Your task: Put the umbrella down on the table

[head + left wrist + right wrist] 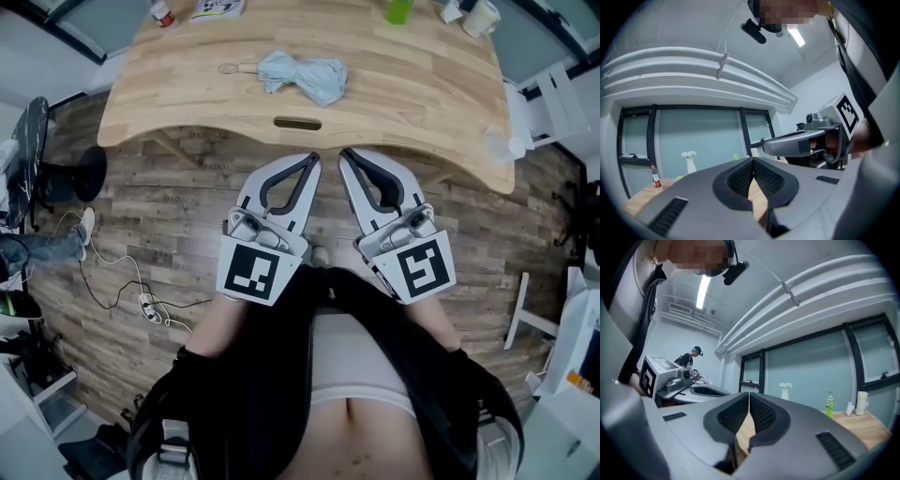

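Observation:
A folded light-blue umbrella (305, 77) with a curved handle lies on the wooden table (412, 103), near its middle. My left gripper (313, 157) and right gripper (345, 154) are held side by side in front of the table's near edge, tips close together, well short of the umbrella. Both are shut with nothing between the jaws. In the left gripper view the left gripper (753, 161) has its pads meeting; the right gripper (787, 143) shows beside it. The right gripper view shows the right gripper (749, 397) closed too, and the umbrella is hidden behind the jaws.
A red-capped bottle (161, 12), papers (217, 8), a green bottle (398, 9) and a white cup (482, 17) stand along the table's far edge. A white vase (785, 390) shows by the window. Cables (122, 291) lie on the wooden floor at left. Another person (691, 359) stands in the distance.

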{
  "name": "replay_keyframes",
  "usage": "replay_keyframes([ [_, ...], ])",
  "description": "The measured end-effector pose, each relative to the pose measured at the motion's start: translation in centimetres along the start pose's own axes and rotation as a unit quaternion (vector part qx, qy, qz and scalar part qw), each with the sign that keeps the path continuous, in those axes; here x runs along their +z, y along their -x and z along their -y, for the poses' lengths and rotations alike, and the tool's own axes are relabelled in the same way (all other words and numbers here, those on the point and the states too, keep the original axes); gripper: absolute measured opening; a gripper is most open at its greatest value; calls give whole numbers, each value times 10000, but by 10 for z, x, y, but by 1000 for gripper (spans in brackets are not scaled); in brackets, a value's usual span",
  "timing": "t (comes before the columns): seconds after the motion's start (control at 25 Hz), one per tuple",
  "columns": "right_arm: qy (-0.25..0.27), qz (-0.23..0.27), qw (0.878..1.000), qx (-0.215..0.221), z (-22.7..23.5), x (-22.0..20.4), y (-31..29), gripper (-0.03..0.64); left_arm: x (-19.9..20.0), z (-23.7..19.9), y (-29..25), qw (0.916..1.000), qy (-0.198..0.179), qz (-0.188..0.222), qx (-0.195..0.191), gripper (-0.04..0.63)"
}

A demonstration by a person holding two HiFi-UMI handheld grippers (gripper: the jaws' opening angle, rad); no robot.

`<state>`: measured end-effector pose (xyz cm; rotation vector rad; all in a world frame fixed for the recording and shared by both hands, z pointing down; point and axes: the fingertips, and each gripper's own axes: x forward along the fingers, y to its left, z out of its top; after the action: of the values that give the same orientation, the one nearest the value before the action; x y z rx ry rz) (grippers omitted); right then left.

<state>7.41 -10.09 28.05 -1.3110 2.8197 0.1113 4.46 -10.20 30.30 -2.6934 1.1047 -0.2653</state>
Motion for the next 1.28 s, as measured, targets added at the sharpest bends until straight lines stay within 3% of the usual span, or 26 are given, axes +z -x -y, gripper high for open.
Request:
replay_keyframes([
  [0.12,175,22,9998,73,-2,-7,3,29,-2,1,4,9998,137,2,117,6],
  [0.24,29,-46,9999,118,-12,-12,3,29,-4,4,10,9999,79,3,109,6],
  [0.4,278,27,9994,180,-20,-10,7,29,-2,6,19,9999,50,82,64,6],
  [0.68,207,-56,9998,6,-37,-11,20,29,-6,16,44,9997,215,77,33,6],
  [1.28,217,-101,9996,-180,-163,-5,73,29,-2,50,168,9996,177,205,-30,6],
])
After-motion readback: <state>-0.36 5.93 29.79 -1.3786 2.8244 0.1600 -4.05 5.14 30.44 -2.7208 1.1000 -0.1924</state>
